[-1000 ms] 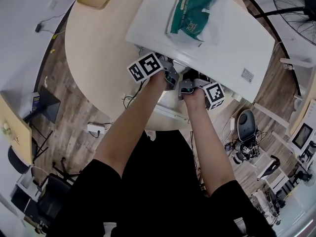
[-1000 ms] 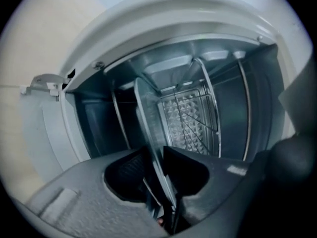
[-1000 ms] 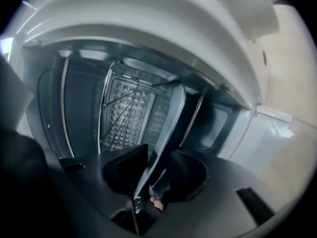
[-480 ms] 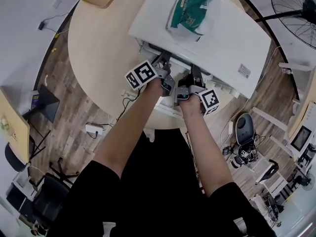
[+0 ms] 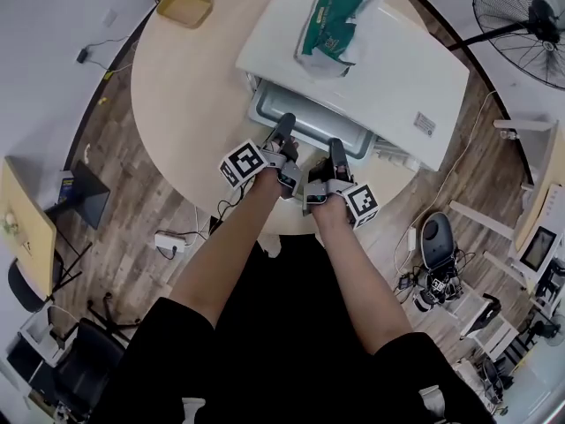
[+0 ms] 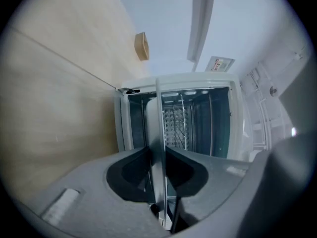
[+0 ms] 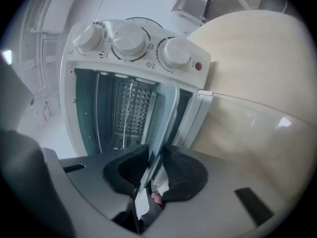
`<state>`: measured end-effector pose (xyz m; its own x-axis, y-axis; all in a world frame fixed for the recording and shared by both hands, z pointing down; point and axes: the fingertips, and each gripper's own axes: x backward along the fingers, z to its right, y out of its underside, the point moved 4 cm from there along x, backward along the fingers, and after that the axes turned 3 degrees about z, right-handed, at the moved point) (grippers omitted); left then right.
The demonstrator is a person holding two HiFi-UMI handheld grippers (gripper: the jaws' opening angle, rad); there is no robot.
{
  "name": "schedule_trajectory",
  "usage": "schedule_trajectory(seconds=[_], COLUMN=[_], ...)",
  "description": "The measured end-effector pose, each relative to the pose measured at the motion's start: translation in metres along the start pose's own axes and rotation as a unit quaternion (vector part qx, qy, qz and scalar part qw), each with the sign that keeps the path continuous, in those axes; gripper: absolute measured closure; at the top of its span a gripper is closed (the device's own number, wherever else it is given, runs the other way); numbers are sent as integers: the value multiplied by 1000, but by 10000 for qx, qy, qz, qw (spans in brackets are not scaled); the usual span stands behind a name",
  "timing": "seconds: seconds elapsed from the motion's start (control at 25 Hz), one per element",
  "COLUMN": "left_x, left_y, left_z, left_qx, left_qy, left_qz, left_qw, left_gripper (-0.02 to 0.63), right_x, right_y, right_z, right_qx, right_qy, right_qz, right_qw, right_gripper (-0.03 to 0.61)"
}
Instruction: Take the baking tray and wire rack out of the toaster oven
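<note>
Nearest me, both forearms reach fwd over the table edge. L gripper [image 5: 284,124] and R gripper [image 5: 335,145] sit side by side, near each other, both on the front rim of the baking tray [image 5: 300,113].

L gripper view: tray rim [image 6: 158,128] runs edge-on between the pads. The jaws are closing w/ the rim between them, pads pressing on both faces, so L has hold of the tray. R gripper view: same story, thin tray edge [image 7: 161,128] clamped between the dark pads, so R is gripping the tray too.

The tray itself is part-way out of the toaster oven [image 5: 388,60]. In the head view its grey rim sticks out past the oven mouth toward me, its rear end under the oven's top. Behind it in the cavity I make out thin bars of the wire rack [image 6: 182,114], inside the oven, in front of a dimpled back wall. The rack's exact shelf slot I can't tell.

R gripper view also shows 3 white knobs [image 7: 129,37] in a row on the oven front, plus a small red lamp [image 7: 198,66] beside them.

The oven stands on a round light-wood table [image 5: 177,87]. On the oven's top lies a green bag [image 5: 331,20]. Far side of the table, well apart from the oven: a shallow yellow dish [image 5: 185,7]. Beyond, top R on the wood floor, a standing fan [image 5: 521,20].
</note>
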<state>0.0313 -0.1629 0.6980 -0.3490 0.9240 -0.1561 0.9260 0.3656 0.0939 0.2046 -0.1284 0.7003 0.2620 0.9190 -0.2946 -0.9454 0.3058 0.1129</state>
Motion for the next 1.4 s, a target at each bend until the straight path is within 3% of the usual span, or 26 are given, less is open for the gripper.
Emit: schedule_trajectory(seconds=[0.28,1.12,1.4], left_x=[24,110,141], left_y=[4,33,49], left_z=[2,-7,-12], left_qx=[328,489,788], left_qy=[-59,-18,-57], left_qz=[176,541,811], left_qw=[9993,9973,9936], left_gripper=[534,534,535], right_x=[22,92,111], right_y=[10,34,33], right_z=[1,18,22], right_qx=[-202,-437,-210], right_qy=[133,241,210], right_qz=[-150,-950,-1293], right_qw=[9996,9942,9912], right_gripper=[492,502,505])
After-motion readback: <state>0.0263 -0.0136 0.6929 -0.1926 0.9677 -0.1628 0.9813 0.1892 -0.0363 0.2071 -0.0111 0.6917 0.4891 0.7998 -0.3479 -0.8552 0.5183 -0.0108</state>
